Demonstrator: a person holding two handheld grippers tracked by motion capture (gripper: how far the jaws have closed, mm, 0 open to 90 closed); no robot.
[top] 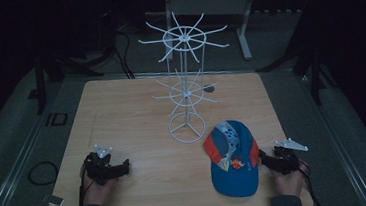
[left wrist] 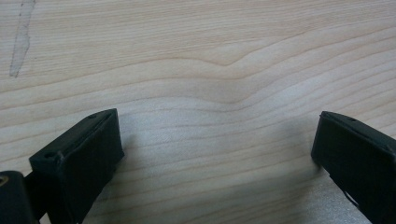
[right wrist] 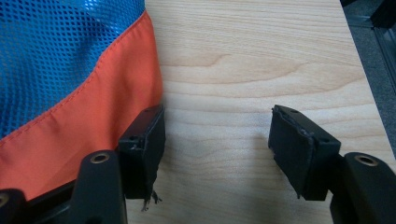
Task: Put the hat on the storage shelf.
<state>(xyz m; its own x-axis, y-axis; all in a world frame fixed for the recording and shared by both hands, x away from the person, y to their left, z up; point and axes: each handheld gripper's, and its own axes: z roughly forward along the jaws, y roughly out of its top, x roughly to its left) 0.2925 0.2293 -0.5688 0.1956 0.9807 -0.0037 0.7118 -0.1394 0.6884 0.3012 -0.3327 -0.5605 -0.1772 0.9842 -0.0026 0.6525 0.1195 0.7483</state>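
A lab or recording space, dim and dark-walled, a lone pale wooden worktop point(top: 136, 112) on grey carpet — black stands point(top: 313, 66) at the sides (tripod-like), cables point(top: 121, 53) trailing over the floor, a metal-legged bench point(top: 244, 22) behind — no household furnishings.

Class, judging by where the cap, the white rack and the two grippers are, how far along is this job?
Barely started. Done: nothing; the cap lies flat on the table, apart from the white rack. In hand: the right gripper is open beside the cap's orange edge, one jaw against the fabric, nothing between the jaws. The left gripper is open over bare wood. Left: probably gripping the cap and hanging it on the rack.
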